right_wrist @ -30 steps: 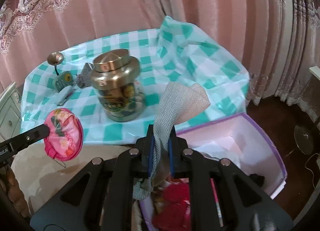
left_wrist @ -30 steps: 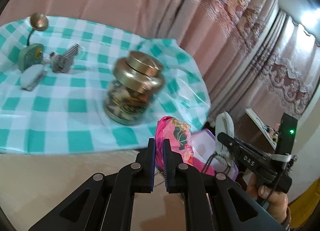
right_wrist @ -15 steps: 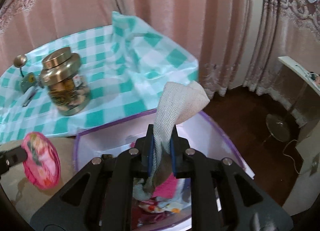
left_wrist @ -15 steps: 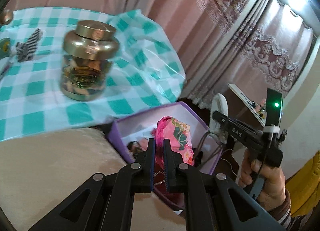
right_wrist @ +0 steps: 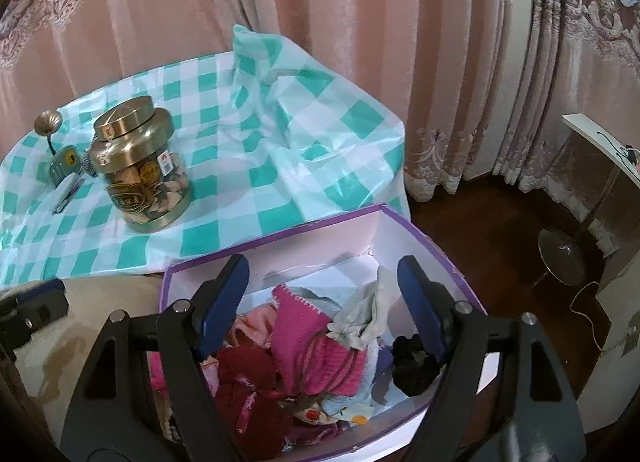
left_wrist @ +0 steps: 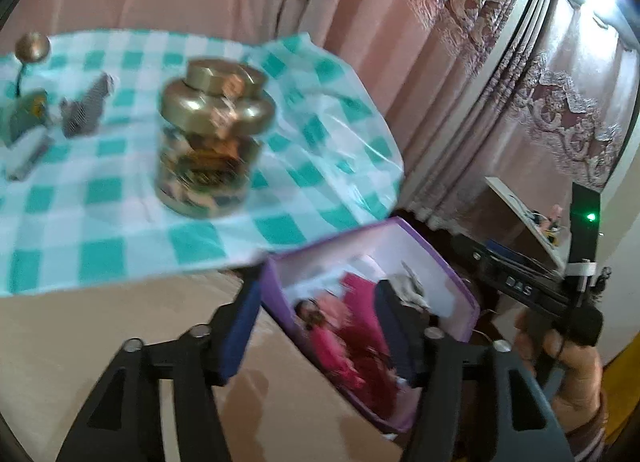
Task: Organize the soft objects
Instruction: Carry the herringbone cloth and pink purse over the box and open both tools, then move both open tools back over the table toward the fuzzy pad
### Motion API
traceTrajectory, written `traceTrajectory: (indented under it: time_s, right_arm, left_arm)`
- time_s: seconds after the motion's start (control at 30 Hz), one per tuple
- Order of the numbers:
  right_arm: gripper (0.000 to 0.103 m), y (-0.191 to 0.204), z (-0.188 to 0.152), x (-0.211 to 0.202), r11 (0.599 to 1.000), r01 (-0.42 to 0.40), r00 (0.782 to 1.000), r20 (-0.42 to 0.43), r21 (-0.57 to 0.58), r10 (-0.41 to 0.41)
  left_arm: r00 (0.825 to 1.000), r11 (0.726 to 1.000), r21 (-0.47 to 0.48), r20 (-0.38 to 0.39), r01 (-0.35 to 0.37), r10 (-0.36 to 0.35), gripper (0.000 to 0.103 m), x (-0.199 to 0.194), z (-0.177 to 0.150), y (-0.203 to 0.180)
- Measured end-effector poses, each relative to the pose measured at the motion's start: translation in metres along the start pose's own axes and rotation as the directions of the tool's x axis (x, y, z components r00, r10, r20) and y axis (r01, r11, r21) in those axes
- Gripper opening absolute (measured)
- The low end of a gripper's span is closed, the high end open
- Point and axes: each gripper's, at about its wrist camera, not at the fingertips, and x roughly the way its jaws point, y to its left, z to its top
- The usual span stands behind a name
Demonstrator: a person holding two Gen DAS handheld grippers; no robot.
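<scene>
My left gripper (left_wrist: 318,322) hangs over the purple-rimmed box (left_wrist: 436,258), its jaws opening with nothing pressed between them. The pink floral pouch (left_wrist: 330,340) lies blurred in the box below it. My right gripper (right_wrist: 320,282) is over the same box (right_wrist: 280,236), its jaws also opening. The grey herringbone cloth (right_wrist: 366,314) rests loose on the pile beneath it, beside a pink knitted piece (right_wrist: 308,342) and a black soft item (right_wrist: 412,366). A hand holds the right gripper (left_wrist: 528,290) at the right of the left wrist view.
A gold-lidded jar (right_wrist: 140,166) stands on the teal checked tablecloth (right_wrist: 280,150) behind the box. A striped sock (left_wrist: 86,106) and a small green lamp (left_wrist: 24,114) lie further left. Pink curtains hang behind. A round fan base (right_wrist: 564,258) sits on the dark floor.
Both grippers moved over the box and opened. The pink pouch dropped from the left one and the grey cloth from the right one into the box.
</scene>
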Motion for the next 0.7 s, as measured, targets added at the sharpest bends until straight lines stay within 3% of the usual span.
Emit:
traceTrajectory:
  time_s: [0.1, 0.27, 0.47, 0.7]
  right_arm:
    - [0.079, 0.007, 0.0, -0.001, 1.0, -0.02, 1.0, -0.005, -0.009, 0.02]
    - [0.079, 0.024, -0.002, -0.002, 0.997, -0.07, 0.997, -0.015, -0.043, 0.07]
    - [0.079, 0.058, -0.004, -0.006, 0.984, -0.154, 0.988, -0.036, -0.091, 0.151]
    - [0.079, 0.112, -0.008, -0.01, 0.949, -0.261, 0.965, -0.073, -0.177, 0.251]
  left_arm:
    - [0.997, 0.998, 0.041, 0.05, -0.054, 0.052, 0.066, -0.009, 0.001, 0.006]
    - [0.992, 0.992, 0.033, 0.012, -0.124, 0.124, 0.066, -0.012, 0.005, 0.023]
    - [0.99, 0.99, 0.026, 0.034, -0.141, 0.14, 0.066, -0.029, 0.006, 0.046]
    - [0.966, 0.967, -0.028, 0.055, -0.252, 0.253, 0.066, -0.049, 0.006, 0.081]
